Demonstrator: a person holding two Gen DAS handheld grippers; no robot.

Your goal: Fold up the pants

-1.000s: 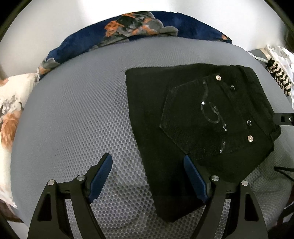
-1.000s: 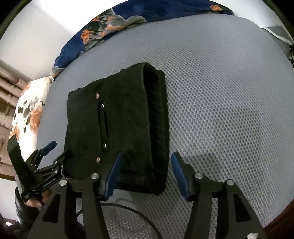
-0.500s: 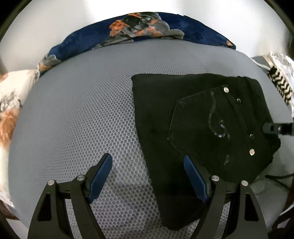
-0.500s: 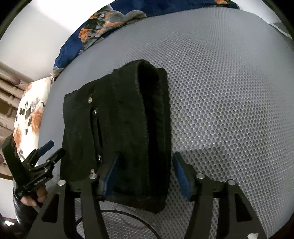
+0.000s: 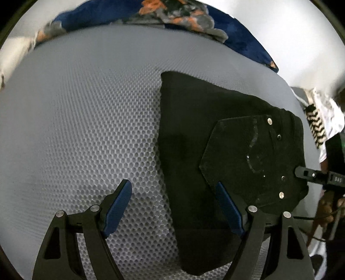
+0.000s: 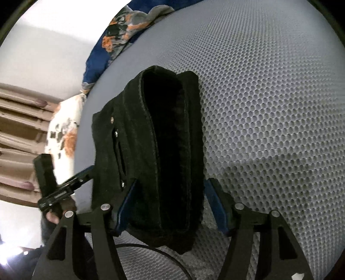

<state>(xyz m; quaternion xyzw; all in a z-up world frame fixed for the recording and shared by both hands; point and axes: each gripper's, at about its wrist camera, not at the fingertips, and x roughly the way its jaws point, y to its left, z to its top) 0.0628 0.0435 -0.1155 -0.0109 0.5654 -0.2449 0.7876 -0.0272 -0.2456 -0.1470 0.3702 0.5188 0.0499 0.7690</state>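
The black pants (image 5: 215,137) lie folded into a small, thick bundle on the grey mat (image 5: 86,120) with the little round holes. A back pocket with shiny studs faces up. The left gripper (image 5: 173,207) hangs over the near corner of the bundle with its blue fingers (image 5: 117,207) spread wide – one is over the bare mat, the other over the black cloth, and they hold nothing. The right gripper (image 6: 170,207) is at the other end, where the folded layers (image 6: 163,150) show like a stack. Its fingers (image 6: 215,206) sit on both sides of that end, but there is a small gap, so they are not squeezing it. A blue flowery blanket (image 5: 172,15) lies past the mat.
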